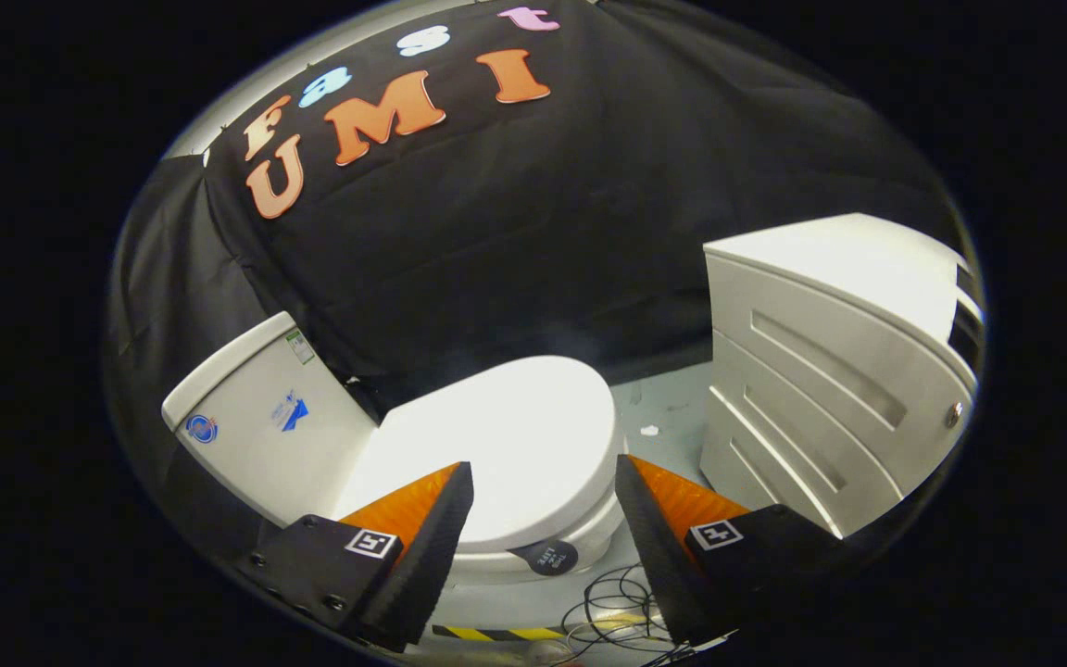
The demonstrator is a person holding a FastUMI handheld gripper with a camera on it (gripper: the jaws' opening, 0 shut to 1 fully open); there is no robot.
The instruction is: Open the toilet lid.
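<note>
The booth wall (533,232) is matte black cloth, draped and creased, enclosing the area behind all fixtures. The floor (668,408) is pale and smooth, marked with small scuffs. A white cabinet (821,371) with recessed drawer grooves and a flat top stands beside the toilet, well beyond the fingers. The toilet tank (265,426) is glossy white and boxy, bearing small stickers. The toilet lid (506,445) is closed, a smooth rounded white oval, lying just ahead of and between the fingers. The gripper (543,486) is released: fingers spread wide, grasping nothing. Thin black cables (612,602) coil on the floor beside a yellow-black striped strip (496,634).
</note>
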